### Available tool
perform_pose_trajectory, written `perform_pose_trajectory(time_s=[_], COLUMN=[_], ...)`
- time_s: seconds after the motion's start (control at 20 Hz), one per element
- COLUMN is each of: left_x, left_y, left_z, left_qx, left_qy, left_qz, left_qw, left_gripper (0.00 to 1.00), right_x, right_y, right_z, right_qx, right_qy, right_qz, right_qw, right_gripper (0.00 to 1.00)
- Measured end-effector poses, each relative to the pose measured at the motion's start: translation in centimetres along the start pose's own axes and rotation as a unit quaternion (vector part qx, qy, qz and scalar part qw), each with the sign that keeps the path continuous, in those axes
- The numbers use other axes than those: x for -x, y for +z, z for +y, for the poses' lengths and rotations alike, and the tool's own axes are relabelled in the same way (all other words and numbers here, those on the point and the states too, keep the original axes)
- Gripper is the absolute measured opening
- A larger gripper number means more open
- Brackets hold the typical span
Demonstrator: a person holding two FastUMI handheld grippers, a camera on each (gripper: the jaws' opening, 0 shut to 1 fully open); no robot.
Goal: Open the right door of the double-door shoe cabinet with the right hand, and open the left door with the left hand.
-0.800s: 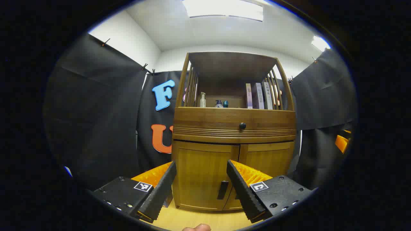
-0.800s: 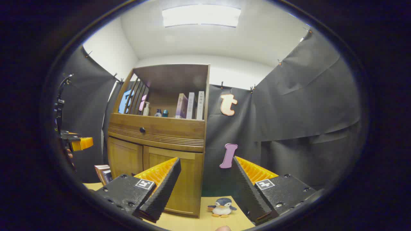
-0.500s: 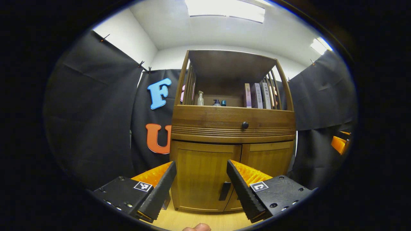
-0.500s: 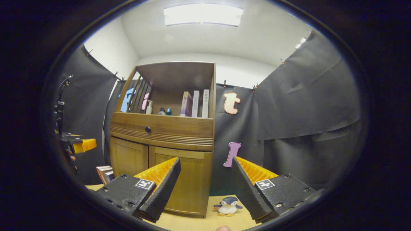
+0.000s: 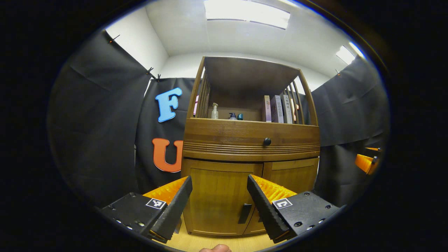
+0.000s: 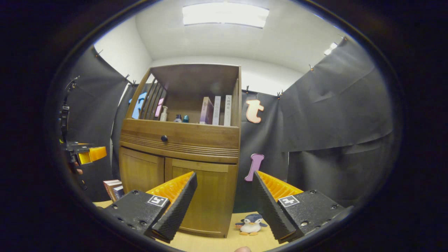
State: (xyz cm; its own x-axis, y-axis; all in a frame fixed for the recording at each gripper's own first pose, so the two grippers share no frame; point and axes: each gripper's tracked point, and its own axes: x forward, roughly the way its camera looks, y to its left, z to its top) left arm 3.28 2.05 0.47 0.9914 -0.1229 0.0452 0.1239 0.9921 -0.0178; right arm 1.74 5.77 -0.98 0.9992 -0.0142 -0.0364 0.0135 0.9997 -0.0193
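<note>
Cabinet (image 5: 250,140) with both doors closed; left gripper (image 5: 219,206) wide apart before its left door (image 5: 220,199), right gripper (image 6: 224,206) wide apart beside its right door (image 6: 206,199).

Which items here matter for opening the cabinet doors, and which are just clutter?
Job: left door, its handle, right door, left gripper, right gripper, both open.
Lying about: penguin toy, shelf books, bottles, drawer knob, floor books.
</note>
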Motion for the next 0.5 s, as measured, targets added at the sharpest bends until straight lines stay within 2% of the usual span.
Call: perform_pose_trajectory(time_s=[0.45,0.5], left_x=[-0.8,-0.9], left_y=[-0.5,-0.6], left_z=[1.2,1.3], left_qx=[-0.015,-0.017], left_qy=[-0.011,-0.012], left_qz=[-0.005,-0.004], left_qw=[1.0,1.0], left_gripper=[0.95,1.0], right_x=[-1.9,-2.2], right_y=[-1.9,-2.2], right_z=[2.7,3.0], right_qx=[-0.003,-0.002], right_qy=[0.01,0.01], right_qz=[0.012,0.016], right_qw=[1.0,1.0], right_gripper=[1.0,1.0])
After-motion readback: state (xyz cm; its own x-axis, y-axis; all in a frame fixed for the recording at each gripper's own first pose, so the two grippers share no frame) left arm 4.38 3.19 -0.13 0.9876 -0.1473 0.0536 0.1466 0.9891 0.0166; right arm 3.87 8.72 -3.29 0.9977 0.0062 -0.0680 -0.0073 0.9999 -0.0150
